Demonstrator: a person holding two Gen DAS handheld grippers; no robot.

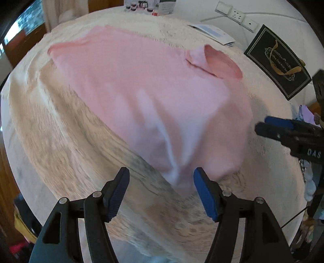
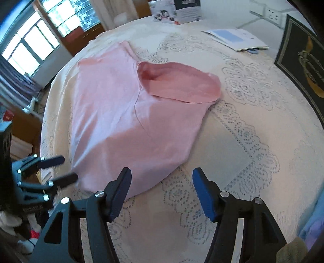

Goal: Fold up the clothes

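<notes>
A pink garment (image 1: 141, 89) lies spread on the round table with a lace cloth (image 1: 50, 125); its near part looks blurred and slightly raised. One corner is folded over near the far right (image 1: 220, 62). My left gripper (image 1: 161, 192) is open and empty just before the garment's near edge. The right gripper (image 1: 263, 125) shows at the right edge of the left wrist view. In the right wrist view the garment (image 2: 125, 113) lies ahead, its folded flap (image 2: 182, 83) on top. My right gripper (image 2: 161, 192) is open and empty beside the near hem. The left gripper (image 2: 60, 170) shows open at the left.
A dark gift bag (image 1: 277, 62) with gold ribbon lies at the table's far right. A white and blue leaflet (image 2: 237, 38) and printed boxes (image 2: 176, 10) sit at the far side. Windows and wooden cabinets stand beyond the left edge (image 2: 30, 44).
</notes>
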